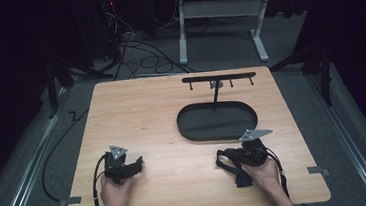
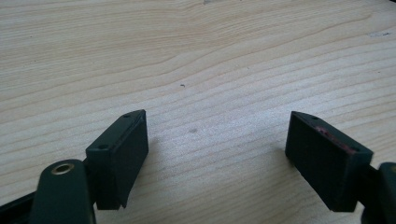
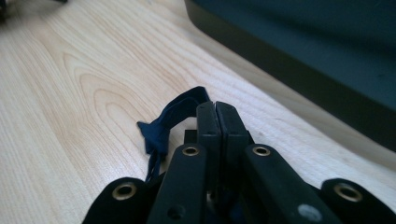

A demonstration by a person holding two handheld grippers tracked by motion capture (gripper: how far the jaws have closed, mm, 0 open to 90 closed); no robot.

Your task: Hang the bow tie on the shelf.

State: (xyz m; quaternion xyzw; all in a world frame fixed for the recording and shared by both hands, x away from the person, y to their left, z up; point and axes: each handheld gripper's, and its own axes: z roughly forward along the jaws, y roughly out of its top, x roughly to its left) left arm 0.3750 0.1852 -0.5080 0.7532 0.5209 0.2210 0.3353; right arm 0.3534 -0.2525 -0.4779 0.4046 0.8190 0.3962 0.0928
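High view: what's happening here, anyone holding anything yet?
A person sits at a wooden table, one gripper in each hand. The right gripper is shut on a dark fabric strap, low over the table near a black oval tray. The left gripper is open over bare wood. A black hook rack stands at the tray's far edge, nothing visibly hanging on it.

Black grippers (image 1: 126, 169), brass-eyed jaws, grey three-cornered plates, trailing cables.
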